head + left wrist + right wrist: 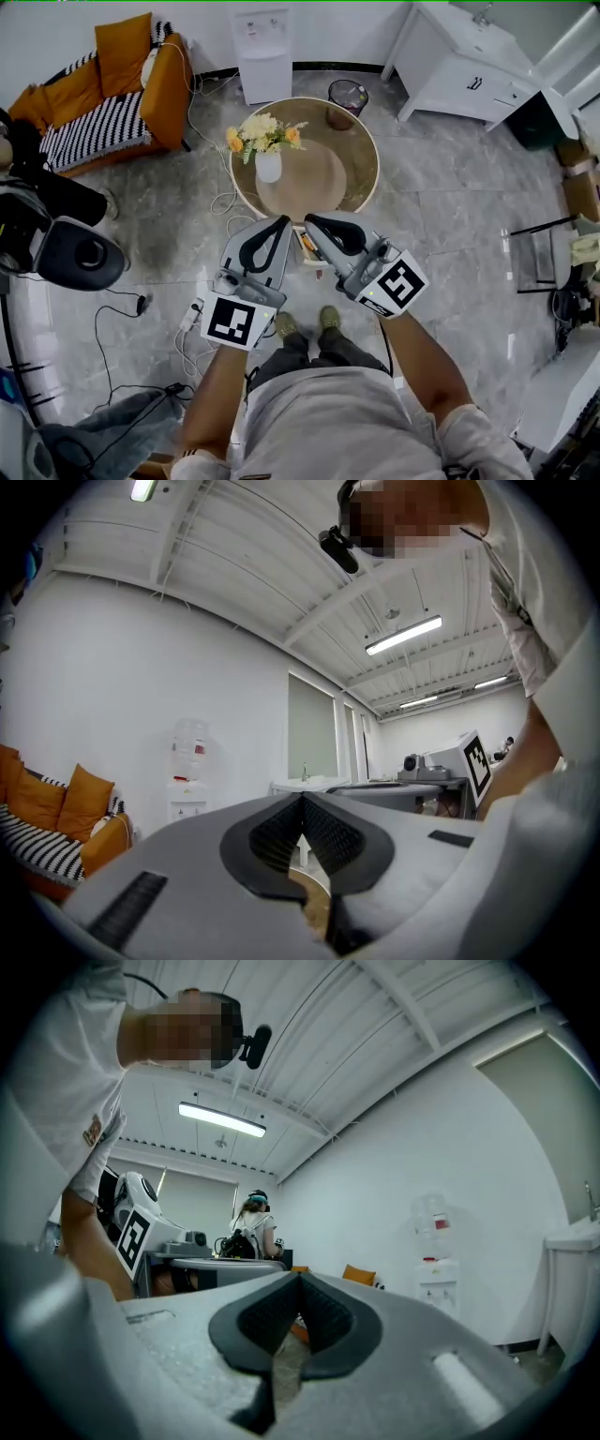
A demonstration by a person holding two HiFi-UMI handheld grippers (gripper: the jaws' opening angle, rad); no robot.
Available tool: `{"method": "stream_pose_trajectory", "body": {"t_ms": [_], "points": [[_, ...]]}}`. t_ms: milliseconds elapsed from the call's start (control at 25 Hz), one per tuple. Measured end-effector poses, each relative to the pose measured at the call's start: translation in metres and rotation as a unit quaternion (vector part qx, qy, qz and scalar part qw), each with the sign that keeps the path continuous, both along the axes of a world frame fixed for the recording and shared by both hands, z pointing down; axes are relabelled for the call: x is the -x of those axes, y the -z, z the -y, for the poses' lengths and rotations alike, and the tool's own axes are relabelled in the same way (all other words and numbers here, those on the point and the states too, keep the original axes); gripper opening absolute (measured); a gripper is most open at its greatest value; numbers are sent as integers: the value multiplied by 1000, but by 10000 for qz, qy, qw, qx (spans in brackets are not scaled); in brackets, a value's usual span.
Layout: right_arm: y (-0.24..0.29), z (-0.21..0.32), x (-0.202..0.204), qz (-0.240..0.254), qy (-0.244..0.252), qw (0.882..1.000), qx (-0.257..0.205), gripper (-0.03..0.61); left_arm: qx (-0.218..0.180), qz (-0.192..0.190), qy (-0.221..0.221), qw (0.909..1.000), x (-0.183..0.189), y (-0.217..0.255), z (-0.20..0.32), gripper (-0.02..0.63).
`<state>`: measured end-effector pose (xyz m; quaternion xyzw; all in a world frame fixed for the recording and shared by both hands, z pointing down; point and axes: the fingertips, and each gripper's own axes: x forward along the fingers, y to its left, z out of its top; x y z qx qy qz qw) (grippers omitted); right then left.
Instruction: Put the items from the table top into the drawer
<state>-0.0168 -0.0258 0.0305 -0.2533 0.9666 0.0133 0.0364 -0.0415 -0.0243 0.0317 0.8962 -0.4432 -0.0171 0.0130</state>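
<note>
Head view shows the left tool (284, 221) and the right tool (310, 221) side by side at 6 o'clock of the round bench (361, 159). Each tool has its jaws pressed together and holds nothing. On the bench, toward 9 o'clock, a vase of flowers (266, 155) stands upright. The drawer (308, 246) is pulled out at the bench's 6 o'clock edge, between both tools.
</note>
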Motion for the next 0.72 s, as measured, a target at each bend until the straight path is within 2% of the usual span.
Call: {"method": "stream_pose_trajectory", "body": {"t_ms": [320, 720], "points": [[18, -9, -24, -63, 203, 9996, -194, -2, -226, -174, 128, 9995, -24, 25, -4, 0], [26, -13, -43, -10, 210, 9996, -189, -2, -154, -105, 103, 9998, -45, 32, -13, 0]]}}
